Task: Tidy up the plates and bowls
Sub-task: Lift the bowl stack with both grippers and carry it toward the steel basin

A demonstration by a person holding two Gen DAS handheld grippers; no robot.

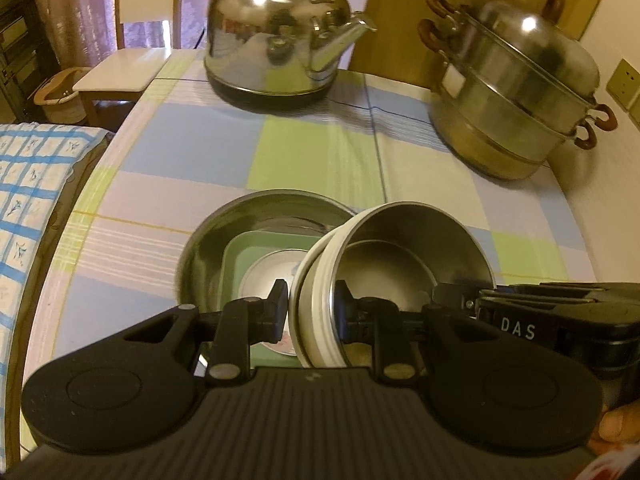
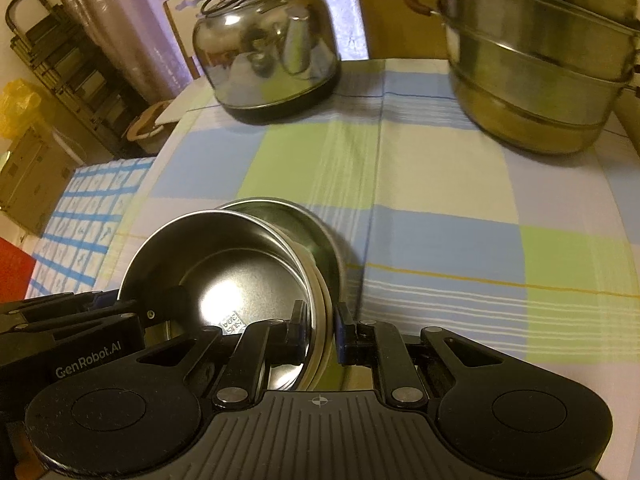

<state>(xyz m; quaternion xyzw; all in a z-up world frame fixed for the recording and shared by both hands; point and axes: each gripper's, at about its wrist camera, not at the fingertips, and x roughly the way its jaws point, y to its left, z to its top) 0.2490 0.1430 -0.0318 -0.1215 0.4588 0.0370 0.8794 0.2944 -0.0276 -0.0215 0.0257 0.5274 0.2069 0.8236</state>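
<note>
The fingers [image 1: 280,300] of the left gripper [image 1: 310,308] are nearly closed on the rim of the white-walled steel bowl [image 1: 400,248], held tilted over the steel basin [image 1: 248,216] with its green tray [image 1: 236,256].

In the right view, the right gripper [image 2: 318,320] clamps the bowl's opposite rim. If one grip loosens first, I think the bowl may swing and bang the basin.

A table [image 1: 320,152] is covered by a checked cloth of blue, green and white. A steel kettle [image 1: 276,36] and a tiered steamer pot [image 1: 516,88] are set at its far side. Behind, a white chair [image 1: 124,68] is placed before pale purple curtains [image 1: 80,4]. A wall socket [image 1: 624,80] is seen at right.
</note>
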